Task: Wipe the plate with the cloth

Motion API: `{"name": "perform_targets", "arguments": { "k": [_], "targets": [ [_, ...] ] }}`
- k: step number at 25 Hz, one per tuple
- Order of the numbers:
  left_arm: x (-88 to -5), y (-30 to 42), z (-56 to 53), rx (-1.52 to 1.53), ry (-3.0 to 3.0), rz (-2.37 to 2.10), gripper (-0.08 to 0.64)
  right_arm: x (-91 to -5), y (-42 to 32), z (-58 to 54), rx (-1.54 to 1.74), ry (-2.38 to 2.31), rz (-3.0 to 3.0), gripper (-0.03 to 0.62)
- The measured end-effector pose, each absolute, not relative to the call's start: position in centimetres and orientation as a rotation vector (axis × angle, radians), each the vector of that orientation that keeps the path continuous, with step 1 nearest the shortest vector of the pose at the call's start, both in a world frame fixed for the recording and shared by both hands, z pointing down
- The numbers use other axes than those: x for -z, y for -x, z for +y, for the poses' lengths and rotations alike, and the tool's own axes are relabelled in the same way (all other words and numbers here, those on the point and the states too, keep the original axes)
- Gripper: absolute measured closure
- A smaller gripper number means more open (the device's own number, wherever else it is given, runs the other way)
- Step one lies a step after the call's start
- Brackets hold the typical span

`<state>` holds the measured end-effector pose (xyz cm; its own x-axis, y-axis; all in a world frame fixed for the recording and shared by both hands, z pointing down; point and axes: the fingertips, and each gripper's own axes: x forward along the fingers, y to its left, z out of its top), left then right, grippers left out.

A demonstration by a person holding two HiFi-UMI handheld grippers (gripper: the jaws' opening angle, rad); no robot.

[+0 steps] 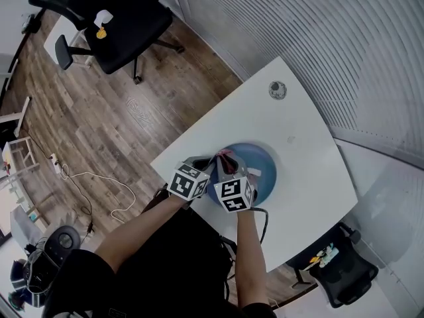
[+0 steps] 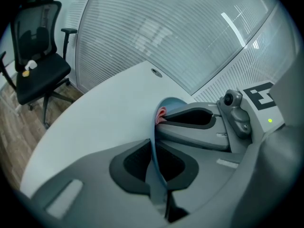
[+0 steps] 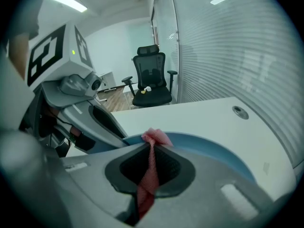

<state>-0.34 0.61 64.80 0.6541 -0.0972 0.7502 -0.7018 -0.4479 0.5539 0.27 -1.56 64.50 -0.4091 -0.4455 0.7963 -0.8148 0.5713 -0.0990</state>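
Left gripper [image 2: 154,164]: we read its jaws as closed almost fully on the thin rim of the round blue plate [image 2: 172,102], which runs edge-on between the two dark pads. In the head view this gripper takes the plate at its near-left edge.

Right gripper [image 3: 151,170]: its jaws are pinched shut on a pink mesh cloth [image 3: 156,137]. We see the cloth as a narrow twisted strip between the pads, with a small bunched end standing past the jaw tips. That bunched end sits at the near rim of the plate, just beside the left gripper's jaws. We cannot tell whether the cloth presses on the plate surface.

The plate is on the white tabletop [image 1: 265,118], close to the tabletop's near edge. We cannot tell whether the plate lies flat or is tipped up at the gripped side.

Beyond the plate, well apart from it, a small round grey grommet [image 1: 277,89] is set in the tabletop. Far beyond and left of the plate, a black office chair [image 1: 126,18] stands on the wooden floor [image 1: 119,124].
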Motion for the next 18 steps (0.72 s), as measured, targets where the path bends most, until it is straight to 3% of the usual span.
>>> {"name": "perform_targets", "arguments": {
  "k": [18],
  "targets": [
    [-64.6, 0.4, 0.9, -0.807, -1.938, -0.652, 0.54, -64.7, -9.9, -4.3, -0.373, -1.18, -1.696, 0.572]
  ]
}}
